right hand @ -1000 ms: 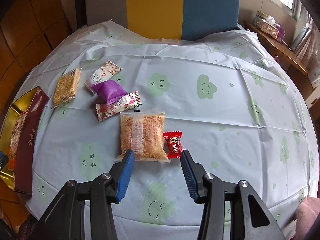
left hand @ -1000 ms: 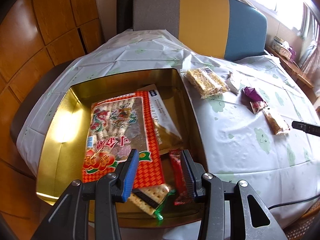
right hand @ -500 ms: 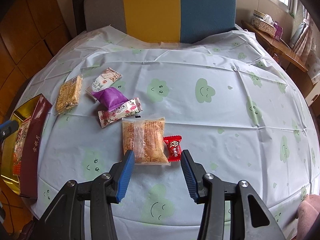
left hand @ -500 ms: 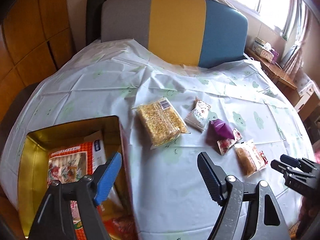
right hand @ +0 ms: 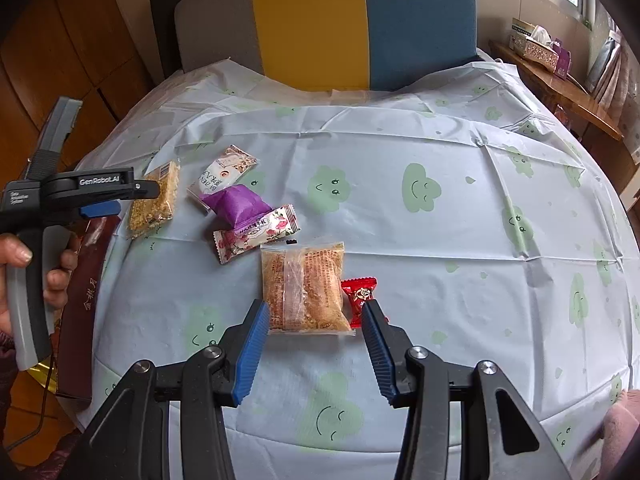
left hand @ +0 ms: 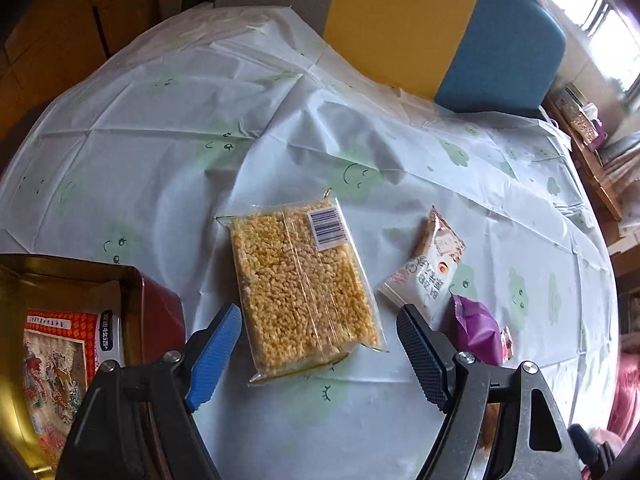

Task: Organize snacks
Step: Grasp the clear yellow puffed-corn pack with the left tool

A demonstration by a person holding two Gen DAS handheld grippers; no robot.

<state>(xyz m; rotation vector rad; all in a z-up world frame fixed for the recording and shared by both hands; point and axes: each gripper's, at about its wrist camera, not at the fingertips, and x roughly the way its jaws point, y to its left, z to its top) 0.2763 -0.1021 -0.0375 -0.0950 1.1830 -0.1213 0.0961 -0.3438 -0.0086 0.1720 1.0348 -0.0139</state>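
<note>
My left gripper (left hand: 316,344) is wide open just above a clear pack of yellow puffed-rice bars (left hand: 302,284), which lies between its jaws; the pack also shows in the right wrist view (right hand: 154,202), under the left gripper (right hand: 120,200). My right gripper (right hand: 314,344) is open and empty, just short of a clear pack of brown crisp cake (right hand: 304,286) and a small red candy (right hand: 360,296). A white packet (left hand: 428,268), a purple packet (left hand: 476,330) and a floral candy bar (right hand: 256,234) lie between. The gold tin (left hand: 24,276) holds an orange-red packet (left hand: 52,364).
The round table wears a pale cloth with green smiling clouds (right hand: 420,188). A grey, yellow and blue chair back (right hand: 360,20) stands at the far side. The tin's dark red wall (right hand: 86,292) sits at the table's left edge. A wooden shelf (right hand: 560,92) is far right.
My left gripper has left the tin, swung right over the table and come down over the puffed-rice pack, opening wider. My right gripper has edged closer to the brown pack.
</note>
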